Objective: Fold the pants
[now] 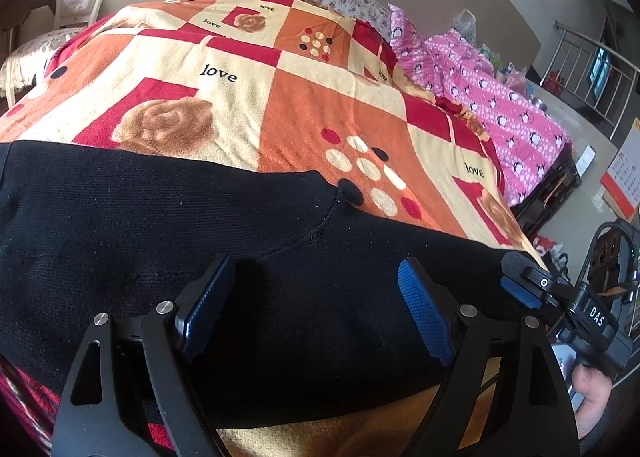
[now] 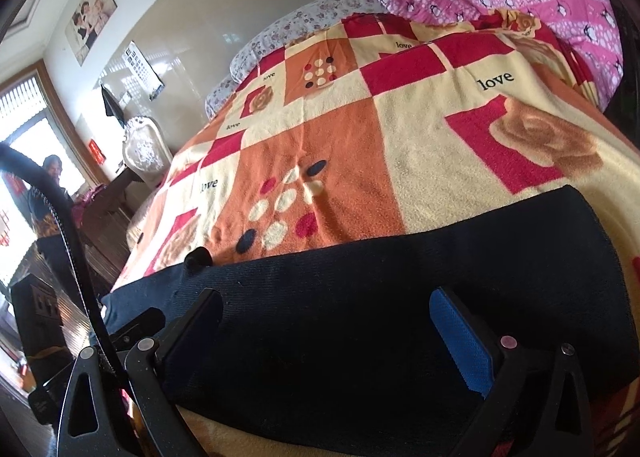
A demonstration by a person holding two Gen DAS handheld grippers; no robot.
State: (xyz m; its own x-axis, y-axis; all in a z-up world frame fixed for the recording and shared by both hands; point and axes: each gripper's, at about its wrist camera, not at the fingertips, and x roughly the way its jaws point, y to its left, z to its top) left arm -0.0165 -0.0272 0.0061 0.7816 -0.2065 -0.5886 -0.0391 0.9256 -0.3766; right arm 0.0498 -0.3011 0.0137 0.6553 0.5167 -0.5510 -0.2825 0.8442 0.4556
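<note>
Where the orange, red and cream patterned fleece blanket [image 1: 280, 105] covers the bed, black knit pants [image 1: 160, 241] lie flat across its near edge. Left claw [image 1: 316, 313] and right claw [image 2: 332, 337] hover above the fabric, fingers apart.

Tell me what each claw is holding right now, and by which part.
Nothing is held. The left claw and right claw are both open, jaws spread over the black pants lying on the blanket.

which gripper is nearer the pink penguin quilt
Right. The pink penguin quilt lies off to the right; the right gripper works that end of the pants, the left gripper farther away.
</note>
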